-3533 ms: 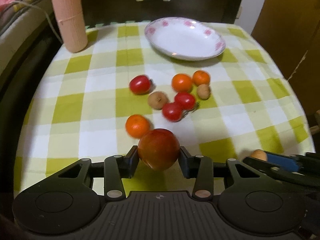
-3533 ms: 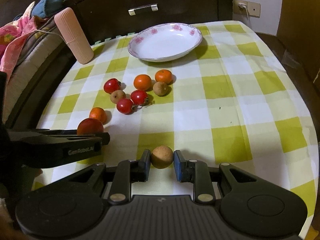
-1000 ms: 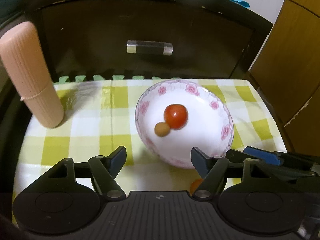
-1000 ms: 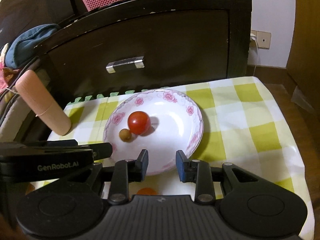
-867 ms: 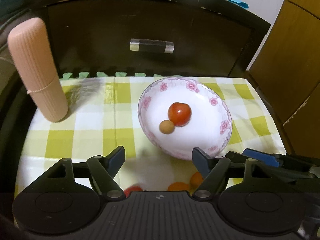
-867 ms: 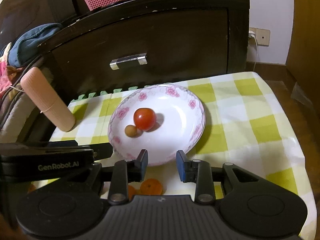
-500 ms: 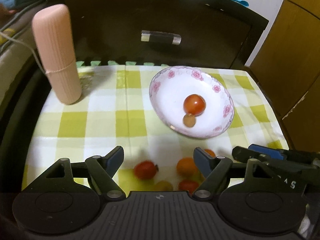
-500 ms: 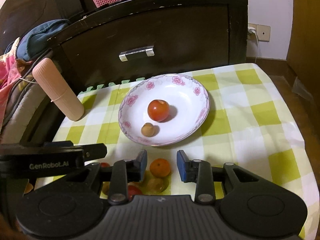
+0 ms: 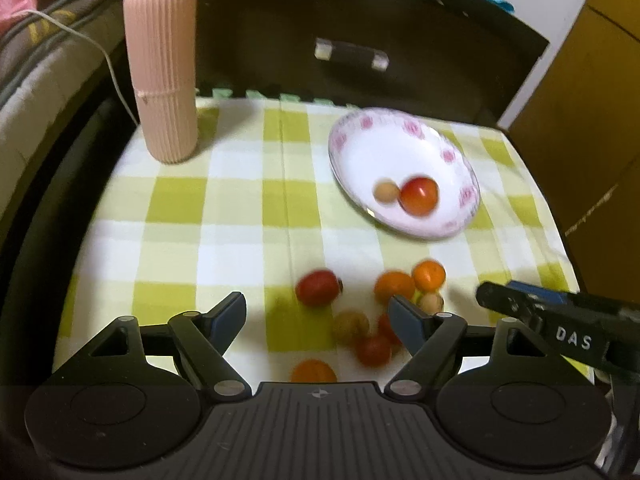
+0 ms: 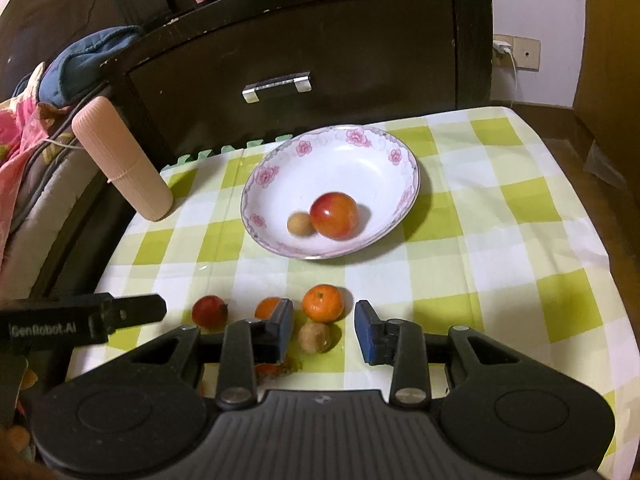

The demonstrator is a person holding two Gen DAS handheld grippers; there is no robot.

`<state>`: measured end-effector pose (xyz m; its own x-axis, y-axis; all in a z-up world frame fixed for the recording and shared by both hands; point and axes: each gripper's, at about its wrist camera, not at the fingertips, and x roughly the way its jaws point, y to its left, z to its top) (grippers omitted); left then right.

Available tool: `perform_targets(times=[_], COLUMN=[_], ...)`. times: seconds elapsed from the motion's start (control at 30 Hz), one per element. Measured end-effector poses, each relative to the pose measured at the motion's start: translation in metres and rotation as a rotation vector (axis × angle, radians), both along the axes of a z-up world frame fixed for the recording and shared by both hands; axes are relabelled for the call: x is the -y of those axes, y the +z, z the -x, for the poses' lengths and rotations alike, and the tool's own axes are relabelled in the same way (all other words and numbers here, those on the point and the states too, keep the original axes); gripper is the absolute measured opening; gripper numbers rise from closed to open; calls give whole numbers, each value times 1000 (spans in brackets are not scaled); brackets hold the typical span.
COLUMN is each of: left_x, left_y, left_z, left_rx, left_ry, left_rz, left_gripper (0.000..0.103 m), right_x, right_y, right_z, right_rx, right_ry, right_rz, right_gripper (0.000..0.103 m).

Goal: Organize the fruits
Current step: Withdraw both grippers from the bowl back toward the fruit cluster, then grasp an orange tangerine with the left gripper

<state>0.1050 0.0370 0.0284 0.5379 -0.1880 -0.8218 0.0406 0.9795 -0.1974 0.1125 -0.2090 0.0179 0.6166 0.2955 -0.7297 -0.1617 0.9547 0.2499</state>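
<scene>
**Two fruits plated, the rest loose on the cloth**

I find the left gripper (image 9: 316,316) spread wide and empty. The right gripper (image 10: 324,330) stands narrowly parted, gripping nothing, with a small brown longan (image 10: 315,337) lying between its tips. A tangerine (image 10: 322,303) sits at its 12 o'clock, short of the bowl (image 10: 400,168). I judge the longan light, round, thin-shelled and prone to rolling; I would take it gently across its middle.

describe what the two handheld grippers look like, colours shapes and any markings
Both are matte black plastic with a ribbed body, two round discs, silver pivot screws and angled linkage arms ending in blue pads. The left gripper bears white "GenRobot.AI" lettering on its side; the right gripper bears white letters "DAS". No cables, sleeves or hands show.
</scene>
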Motion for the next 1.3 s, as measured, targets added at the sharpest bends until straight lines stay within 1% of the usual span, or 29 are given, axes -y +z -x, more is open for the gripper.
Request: perform_targets(times=[0.1,0.37,0.57,0.67,0.73,1.03,1.07,1.1,1.17,1.27,1.3], left_x=[3,8,15,17,18,17,17,18,20,23,23], left_y=[-5,-21,-34,-41,-44,-53,-54,-55,-56,-56,-55], left_z=[8,20,18,15,14,6,5,3,2,4,4], left_rx=[-25,-86,-120,-136,-143,-167,-168,-170,-162,-158,-158], left_ry=[-20,-42,-63,-63,-57,-30,-29,-29,-38,-53,-56], left_rz=[4,-34,-74,-82,-87,-94,-97,-100,-117,-135,-134], left_gripper=[83,83,78,72,64,56,55,52,51,46,42], right_x=[-2,-9,-9,-9,-10,-14,-15,-15,-16,-17,-17], right_y=[-4,-7,-10,-12,-12,-15,-16,-16,-17,-17,-17], right_z=[5,19,24,25,25,23,23,22,22,21,20], right_rx=[-12,-31,-51,-54,-56,-68,-71,-73,-76,-79,-81], right_ry=[8,32,31,36,39,55,57,58,59,57,56], right_rz=[3,10,0,1,0,3,5,6,9,11,12], right_gripper=[33,33,33,33,33,33,33,33,33,33,33])
